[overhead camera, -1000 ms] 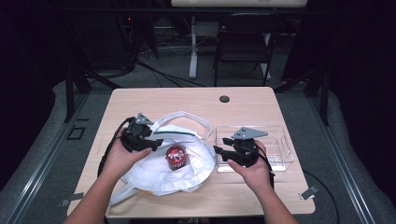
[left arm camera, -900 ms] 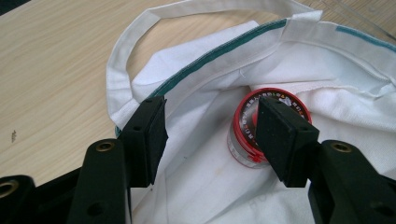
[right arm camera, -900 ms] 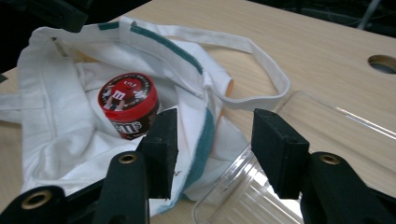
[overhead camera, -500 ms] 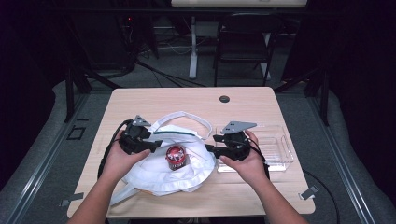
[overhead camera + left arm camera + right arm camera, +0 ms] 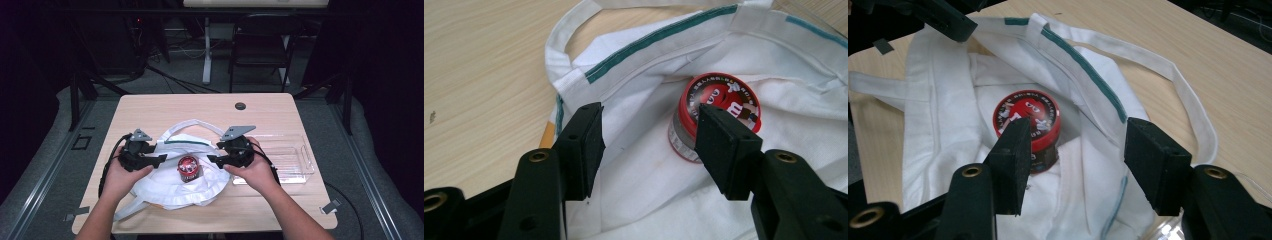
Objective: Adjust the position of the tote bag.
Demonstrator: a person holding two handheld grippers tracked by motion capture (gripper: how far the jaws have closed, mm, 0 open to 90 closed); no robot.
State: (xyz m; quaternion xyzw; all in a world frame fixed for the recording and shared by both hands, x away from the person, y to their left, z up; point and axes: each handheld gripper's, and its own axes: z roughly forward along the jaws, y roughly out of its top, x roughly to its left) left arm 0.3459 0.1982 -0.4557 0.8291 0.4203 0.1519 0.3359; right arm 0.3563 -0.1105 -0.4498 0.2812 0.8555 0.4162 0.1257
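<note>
A white cloth bag (image 5: pixel 172 185) with a green-trimmed rim and long handles lies flat on the wooden table. A small jar with a red lid (image 5: pixel 188 168) (image 5: pixel 719 107) (image 5: pixel 1029 125) stands upright on the cloth in the bag's mouth. My left gripper (image 5: pixel 161 160) (image 5: pixel 649 145) is open at the bag's left rim, its jaws spread over the cloth just left of the jar. From the right, my right gripper (image 5: pixel 212 159) (image 5: pixel 1078 150) stands open, its jaws over the cloth and green rim beside the jar. Neither holds anything.
A clear plastic tray (image 5: pixel 290 159) sits on the table at the right, behind my right hand. A round cable hole (image 5: pixel 240 106) marks the table's far edge. Bare wood lies beyond the bag. A chair (image 5: pixel 260 45) and dark floor lie past the table.
My right gripper has moved left from over the clear tray to the bag's right side near the jar. The left gripper has stayed at the bag's left rim.
</note>
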